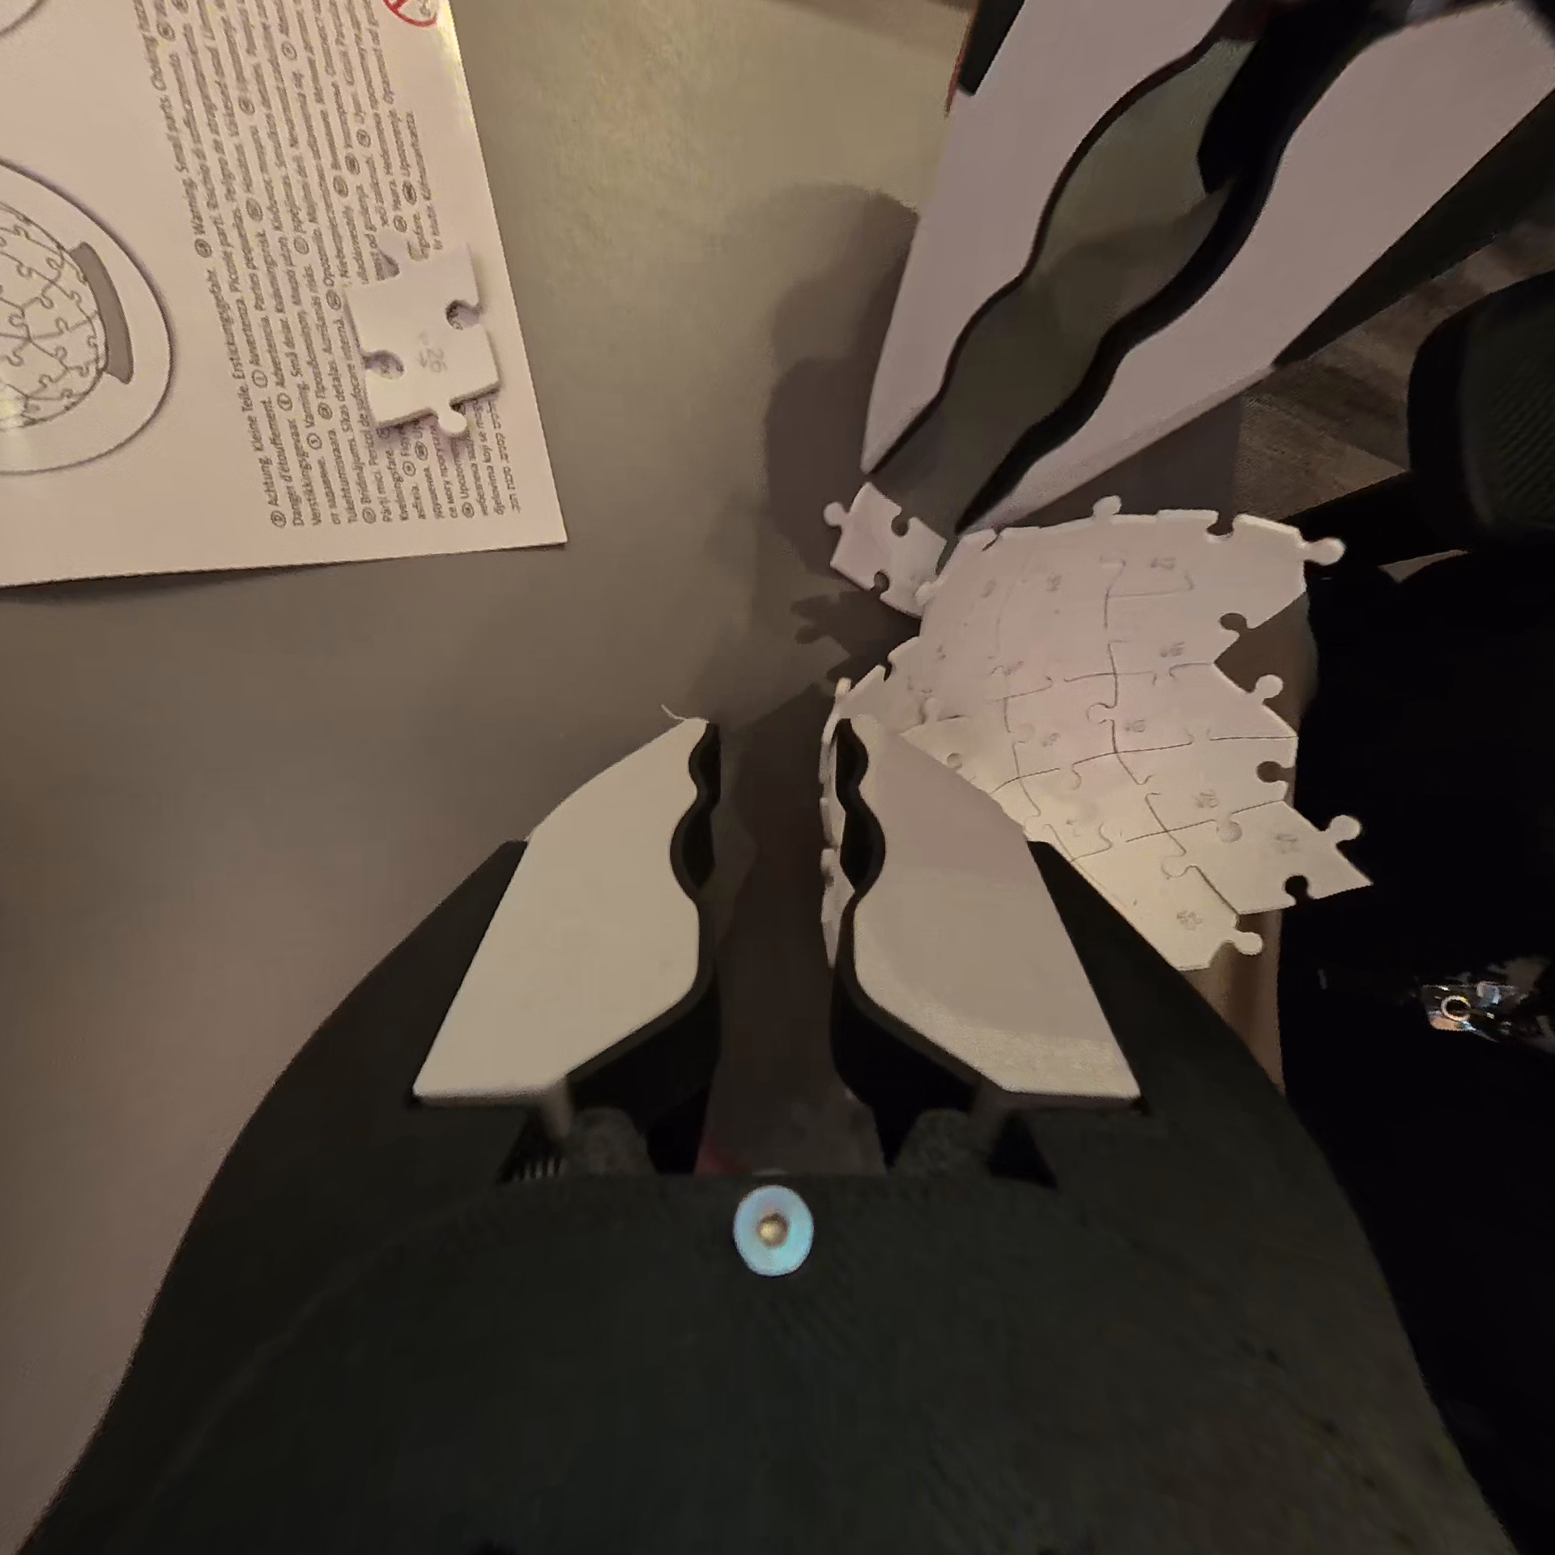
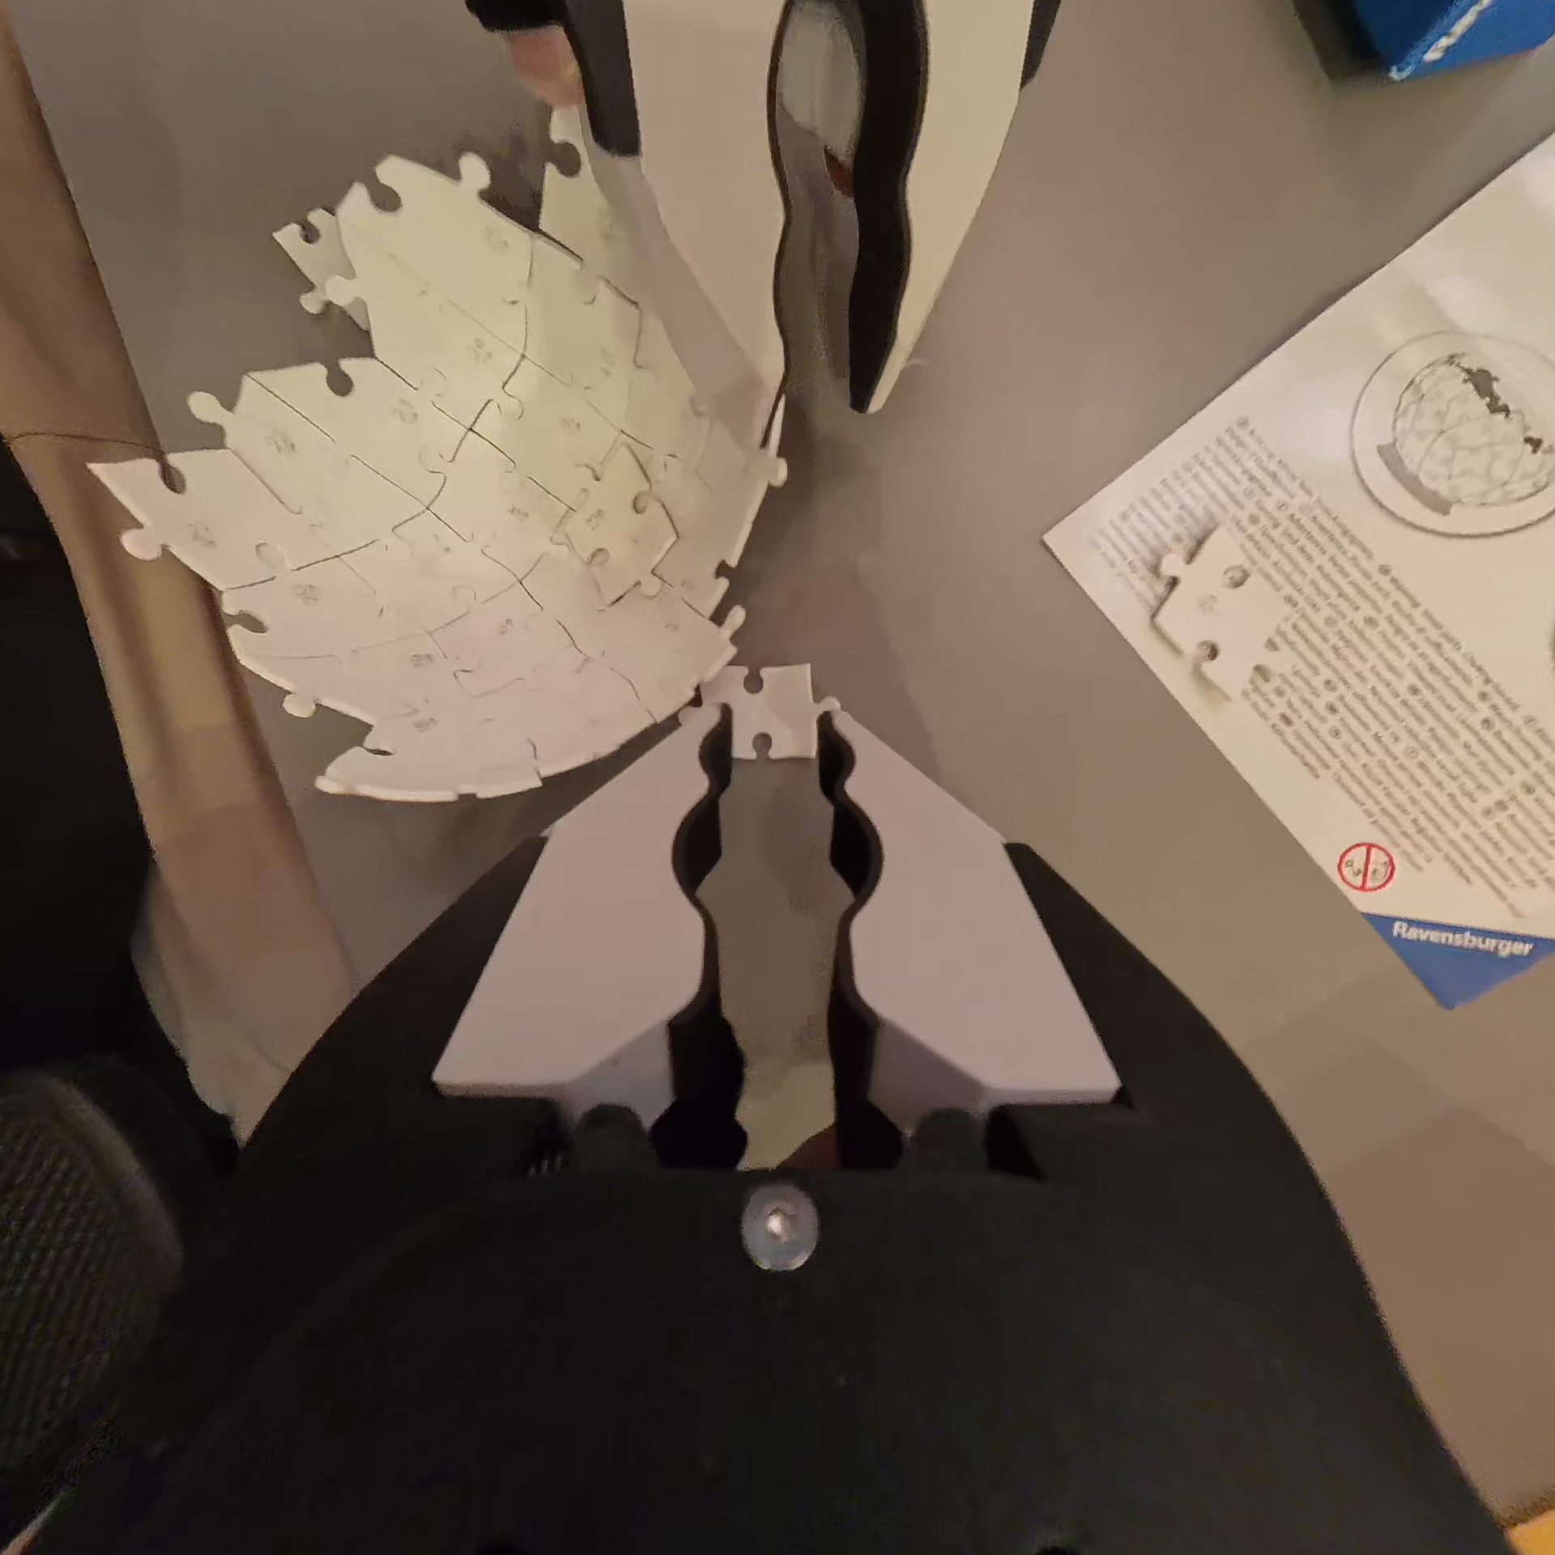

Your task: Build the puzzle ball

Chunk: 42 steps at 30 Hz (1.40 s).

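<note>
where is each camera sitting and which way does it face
Left wrist view: on the left gripper, facing down along its fingers at the grey table; the half-built puzzle shell is at right, the right gripper comes in from above.
Right wrist view: on the right gripper, facing down at the table, a puzzle piece between its tips; the left gripper is opposite.
Shared: the shell, the instruction sheet, the loose piece on it.

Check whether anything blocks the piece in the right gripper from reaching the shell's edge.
Nothing visible does. The right gripper holds a loose puzzle piece right beside the curved puzzle shell's rim; only bare grey table lies around it.
</note>
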### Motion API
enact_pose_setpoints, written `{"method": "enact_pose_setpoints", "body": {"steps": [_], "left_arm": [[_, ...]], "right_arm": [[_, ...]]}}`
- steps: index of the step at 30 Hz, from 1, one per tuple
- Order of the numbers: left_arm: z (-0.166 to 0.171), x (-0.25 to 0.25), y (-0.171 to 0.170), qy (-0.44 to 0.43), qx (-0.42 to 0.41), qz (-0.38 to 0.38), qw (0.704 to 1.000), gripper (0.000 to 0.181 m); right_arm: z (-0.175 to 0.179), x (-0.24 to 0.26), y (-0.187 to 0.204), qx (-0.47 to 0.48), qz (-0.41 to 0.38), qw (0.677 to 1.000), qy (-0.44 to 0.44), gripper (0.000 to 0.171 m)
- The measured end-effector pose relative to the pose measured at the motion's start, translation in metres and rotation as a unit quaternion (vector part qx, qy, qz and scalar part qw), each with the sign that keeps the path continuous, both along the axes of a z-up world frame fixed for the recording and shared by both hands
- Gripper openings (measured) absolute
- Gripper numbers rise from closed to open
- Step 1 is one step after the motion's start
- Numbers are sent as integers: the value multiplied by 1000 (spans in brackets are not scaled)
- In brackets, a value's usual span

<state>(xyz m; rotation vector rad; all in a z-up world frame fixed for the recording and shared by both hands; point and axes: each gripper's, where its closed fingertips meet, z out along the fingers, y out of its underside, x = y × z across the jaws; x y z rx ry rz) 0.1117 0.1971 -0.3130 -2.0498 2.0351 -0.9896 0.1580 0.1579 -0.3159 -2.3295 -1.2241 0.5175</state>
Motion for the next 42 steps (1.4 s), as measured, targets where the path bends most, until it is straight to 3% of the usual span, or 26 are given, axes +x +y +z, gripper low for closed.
{"method": "enact_pose_setpoints", "body": {"steps": [2, 7, 15, 19, 22, 24, 28, 31, 32, 42], "left_arm": [[2, 1, -1, -3, -5, -4, 1000, 25], [2, -1, -4, -8, 0, -19, 1000, 23], [-1, 5, -6, -2, 17, -59, 998, 23], [1, 9, -5, -4, 26, -64, 998, 22], [1, 9, -4, -1, 35, -69, 997, 22], [2, 9, -6, -3, 32, -72, 997, 21], [-4, 4, -9, 5, 27, -76, 997, 21], [-6, 4, -10, 0, 20, -69, 997, 21], [-6, 4, -9, -1, 19, -68, 998, 21], [7, 8, -3, -30, 50, -45, 997, 25]], "right_arm": [[-7, 0, -5, 1, -7, 1000, 1, 29], [-17, 2, -1, 51, -4, 999, -8, 25], [-13, 10, 15, 101, 161, 979, -80, 25], [2, 13, 20, 75, 105, 990, -64, 25], [2, 16, 25, 53, -15, 998, -35, 25], [-3, 10, 21, 34, -64, 997, -4, 32], [-17, 10, 18, 53, -125, 990, -38, 44], [-19, 1, 20, 65, -135, 989, -20, 38], [-18, 0, 21, 67, -134, 989, -17, 27], [-7, 8, 21, 63, -97, 993, 30, 24]]}}
